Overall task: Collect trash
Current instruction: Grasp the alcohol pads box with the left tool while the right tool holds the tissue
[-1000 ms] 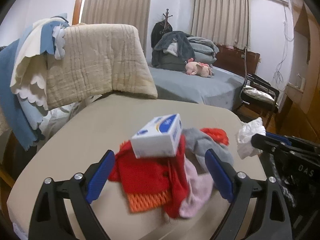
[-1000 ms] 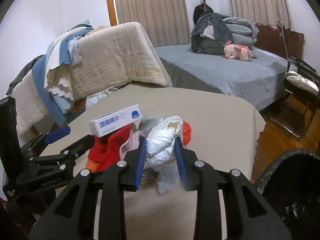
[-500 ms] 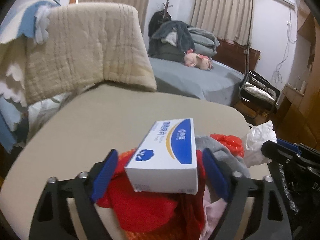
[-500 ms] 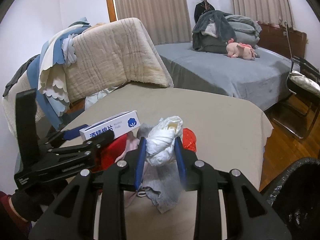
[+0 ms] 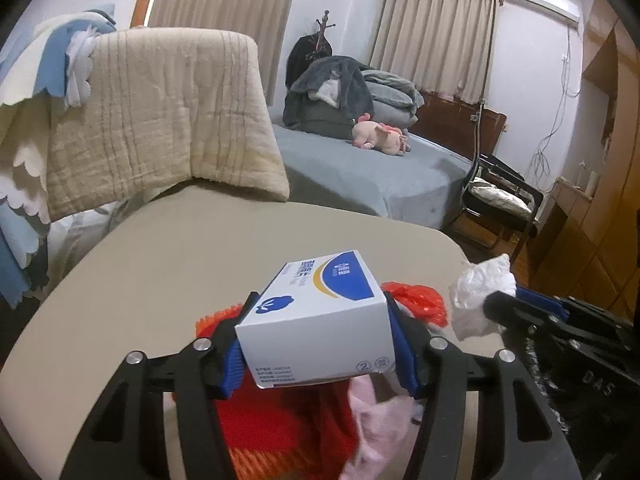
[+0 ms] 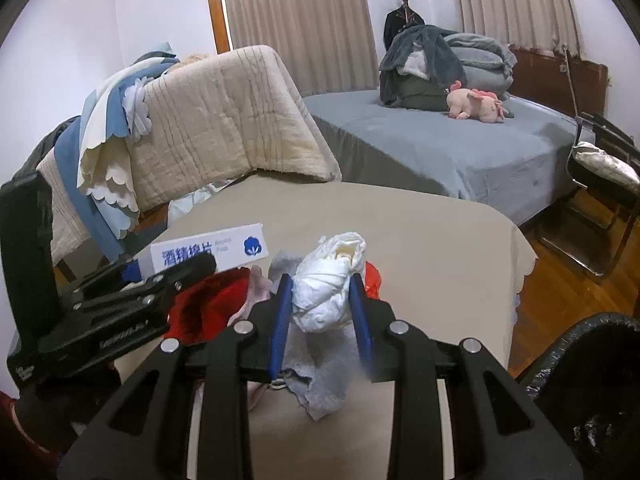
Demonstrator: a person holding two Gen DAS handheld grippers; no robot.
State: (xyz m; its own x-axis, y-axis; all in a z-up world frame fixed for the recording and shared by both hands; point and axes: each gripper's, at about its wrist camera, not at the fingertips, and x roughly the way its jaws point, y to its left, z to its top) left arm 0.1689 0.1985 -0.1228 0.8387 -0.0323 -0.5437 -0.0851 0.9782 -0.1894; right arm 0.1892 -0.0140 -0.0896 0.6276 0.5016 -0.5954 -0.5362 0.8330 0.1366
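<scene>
A white and blue box (image 5: 328, 280) sits between the blue pads of my left gripper (image 5: 318, 320). Its jaws are closing, and the pads touch both sides of the box. The box hangs just over a heap of red cloth (image 5: 280, 420) and pink cloth (image 5: 372, 412) on the beige table (image 5: 180, 260). My right gripper (image 6: 320, 284) is shut on a crumpled white paper wad (image 6: 336, 256), held above a grey rag (image 6: 320, 364). In the right wrist view the box (image 6: 224, 246) and left gripper (image 6: 176, 272) appear at left.
A black-lined trash bin (image 6: 592, 380) stands at the table's right edge. A red plastic scrap (image 5: 416, 300) lies behind the clothes. A quilt-draped chair (image 5: 160, 112) crowds the far left of the table. A bed (image 6: 440, 152) and a black chair (image 6: 600, 168) stand beyond.
My left gripper has moved forward around the box and its jaws have narrowed until the pads meet the box's sides. The right gripper has kept still with the paper wad.
</scene>
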